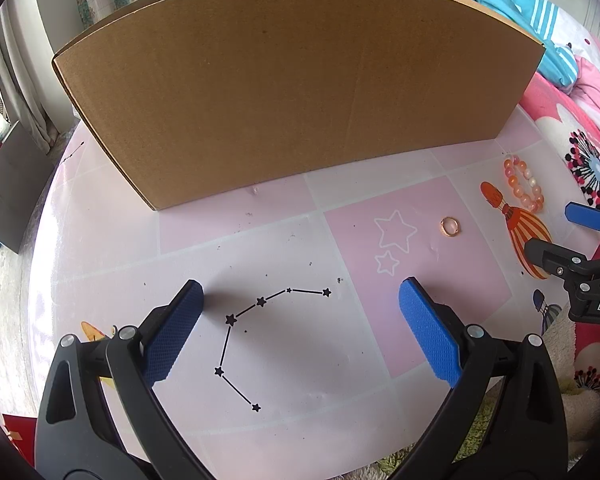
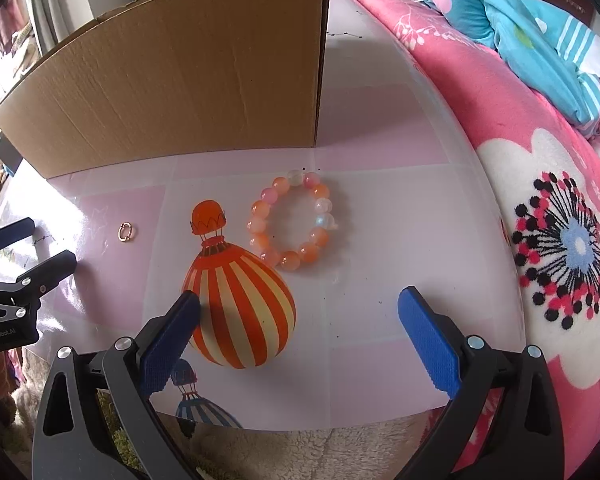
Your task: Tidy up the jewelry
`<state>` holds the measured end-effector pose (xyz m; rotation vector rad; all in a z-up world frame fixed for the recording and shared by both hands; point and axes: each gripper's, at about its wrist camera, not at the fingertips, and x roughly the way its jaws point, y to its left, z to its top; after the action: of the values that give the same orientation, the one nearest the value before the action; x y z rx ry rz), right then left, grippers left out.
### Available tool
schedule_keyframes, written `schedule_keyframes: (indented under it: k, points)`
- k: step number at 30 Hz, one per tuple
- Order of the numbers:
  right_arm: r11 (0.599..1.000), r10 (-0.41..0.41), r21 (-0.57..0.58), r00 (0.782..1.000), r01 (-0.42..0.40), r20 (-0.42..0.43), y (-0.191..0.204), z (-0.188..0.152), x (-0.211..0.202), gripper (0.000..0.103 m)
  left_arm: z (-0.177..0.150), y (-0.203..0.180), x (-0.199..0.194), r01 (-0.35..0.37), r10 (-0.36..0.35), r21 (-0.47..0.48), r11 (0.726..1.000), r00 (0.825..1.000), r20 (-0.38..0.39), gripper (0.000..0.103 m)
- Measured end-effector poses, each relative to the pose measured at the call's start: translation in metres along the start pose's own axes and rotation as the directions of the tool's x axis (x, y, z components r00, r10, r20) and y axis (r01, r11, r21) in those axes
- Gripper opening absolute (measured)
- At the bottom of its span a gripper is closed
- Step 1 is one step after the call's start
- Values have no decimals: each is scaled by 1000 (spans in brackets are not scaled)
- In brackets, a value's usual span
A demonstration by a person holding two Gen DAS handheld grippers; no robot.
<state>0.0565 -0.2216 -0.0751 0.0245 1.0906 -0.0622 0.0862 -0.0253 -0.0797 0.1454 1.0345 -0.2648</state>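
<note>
I am looking down on a desk (image 1: 260,240) covered in a pink and white patterned sheet. My left hand-held gripper (image 1: 300,304) is hanging with its jaws spread wide and nothing between them, over a printed line of black stars. My right hand-held gripper (image 2: 298,308) is standing just as wide and just as empty, over the striped balloon print (image 2: 240,304), with its left pad above the balloon's edge.

The bead bracelet (image 2: 294,222), in orange, pink and pale beads, is lying flat just beyond the right jaws, touching the balloon picture's upper right side. The small gold ring (image 2: 125,232) is lying by itself to the left of the bracelet, well apart from it, near the printed white stars in the left view (image 1: 449,226).

A cardboard box (image 1: 292,92) is standing upright across the far side of the desk, and its wall is closing off the room behind both pieces. Its right corner edge is standing just beyond the bracelet, with a strip of bare sheet between. On the right, the desk edge is meeting a pink flowered blanket (image 2: 540,208) close beside the bracelet. The near edge is running under both sets of jaws, with fluffy cloth (image 2: 300,448) below it. Bare sheet is lying open between ring and bracelet and in front of both.
</note>
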Motion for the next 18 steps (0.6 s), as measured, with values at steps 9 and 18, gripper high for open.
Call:
schedule_keyframes:
  k: [9,18]
  points:
    - [1000,-1,8,1000,1,-5,1,0,0,96,-3,2,0,-5,5,0,1000,1000,4,96]
    - [1000,-3,11,1000,3,-6,0,0,1,96,-4,1,-1,-2,2,10,1000,1000,14,96]
